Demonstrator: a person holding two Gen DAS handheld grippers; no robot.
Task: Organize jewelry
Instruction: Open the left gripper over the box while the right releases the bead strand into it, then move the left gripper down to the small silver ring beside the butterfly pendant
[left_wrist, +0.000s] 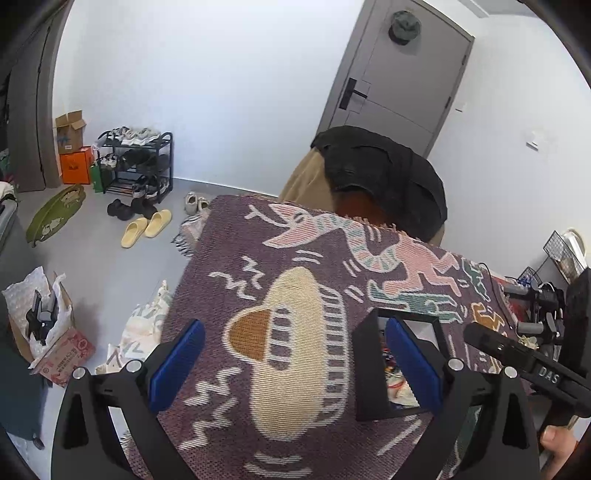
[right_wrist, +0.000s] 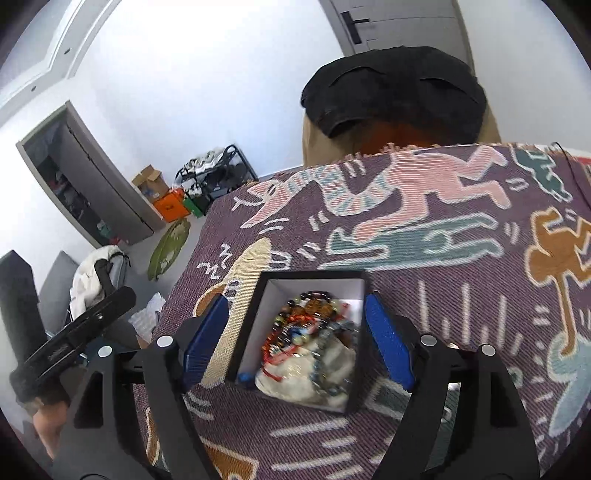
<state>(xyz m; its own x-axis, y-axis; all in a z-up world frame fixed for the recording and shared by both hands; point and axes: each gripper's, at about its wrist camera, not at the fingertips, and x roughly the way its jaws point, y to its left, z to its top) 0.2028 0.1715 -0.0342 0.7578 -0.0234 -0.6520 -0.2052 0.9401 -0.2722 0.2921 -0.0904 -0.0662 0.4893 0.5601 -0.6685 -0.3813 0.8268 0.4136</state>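
Sitting between the right gripper's (right_wrist: 297, 338) wide-open jaws, untouched: black jewelry box (right_wrist: 295, 332) on patterned blanket (right_wrist: 443, 258).

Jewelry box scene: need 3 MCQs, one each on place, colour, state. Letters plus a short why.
1. Where does the box sit?
A. on the patterned cloth
B. on the floor
C. on the shoe rack

2. What colour are the finger pads of the right gripper?
A. red
B. blue
C. green

3. How is the box?
A. lid on
C. empty
B. open, beads inside

Answers: 1 A, the cloth lies under it all round. 2 B, both pads show blue. 3 B, no lid on it, and bead strings and a pale pouch lie inside.
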